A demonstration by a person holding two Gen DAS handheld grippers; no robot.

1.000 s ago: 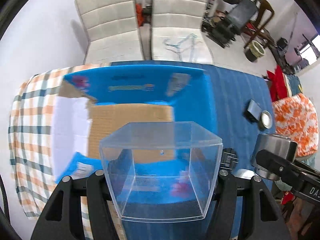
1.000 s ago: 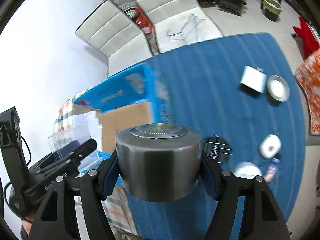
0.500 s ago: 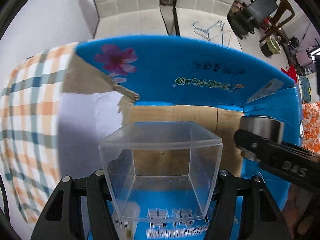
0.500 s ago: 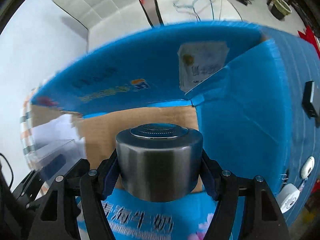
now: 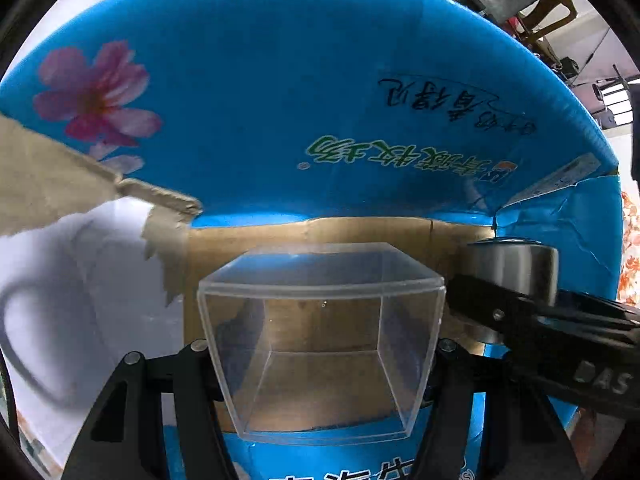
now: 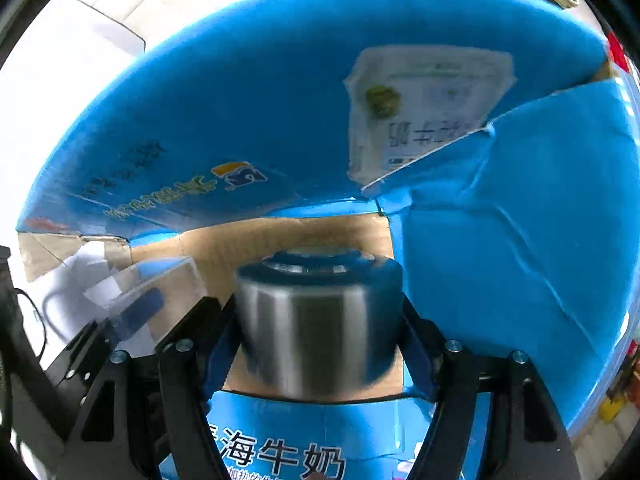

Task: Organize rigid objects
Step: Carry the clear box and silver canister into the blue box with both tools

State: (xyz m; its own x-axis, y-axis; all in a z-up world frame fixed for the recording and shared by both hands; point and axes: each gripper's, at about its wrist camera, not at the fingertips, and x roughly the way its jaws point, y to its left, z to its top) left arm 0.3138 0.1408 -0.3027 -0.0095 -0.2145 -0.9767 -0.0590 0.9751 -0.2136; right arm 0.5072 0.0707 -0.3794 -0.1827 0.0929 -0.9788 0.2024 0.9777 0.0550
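You had left gripper [image 5: 320, 354] pinching clear plastic box [image 5: 320, 344], right gripper [image 6: 320, 344] clamped on steel canister [image 6: 318, 320]. Both hung over blue carton [image 5: 320, 100], canister by right wall. Risk: grippers crowded close, canister could clip wall or box.

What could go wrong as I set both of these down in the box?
The left claw holding the clear plastic box and the right claw holding the steel canister sit close together over the cardboard box, so they may collide. The torn flap could snag the clear box. The canister might drop hard if released early.
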